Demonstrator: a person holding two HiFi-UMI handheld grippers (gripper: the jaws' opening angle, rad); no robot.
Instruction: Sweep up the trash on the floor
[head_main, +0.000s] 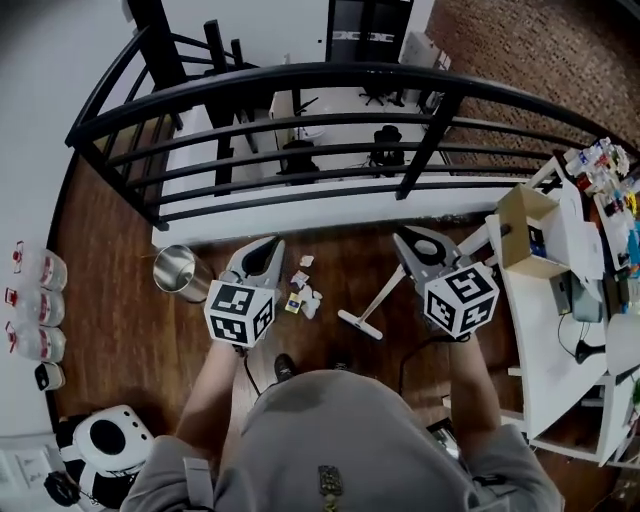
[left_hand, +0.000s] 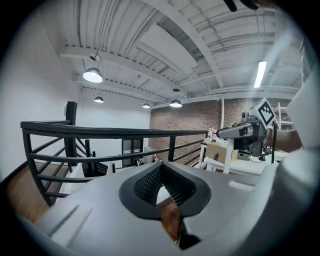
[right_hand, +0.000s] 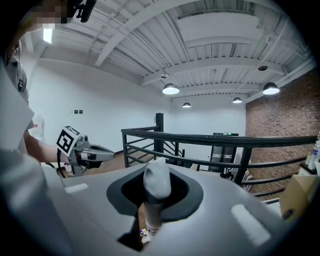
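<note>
Trash (head_main: 303, 288): paper scraps on floor (head_main: 110, 260), bare boards all around.
Left gripper (head_main: 262, 252): clenched, empty.
Right gripper (head_main: 410, 242): grasping broom handle (head_main: 385, 293).
Railing (head_main: 300, 72): floor edge at 12 o'clock.

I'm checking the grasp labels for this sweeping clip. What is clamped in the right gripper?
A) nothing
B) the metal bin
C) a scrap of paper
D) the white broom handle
D: the right gripper view shows the white broom handle pinched between the jaws of the right gripper.
</note>
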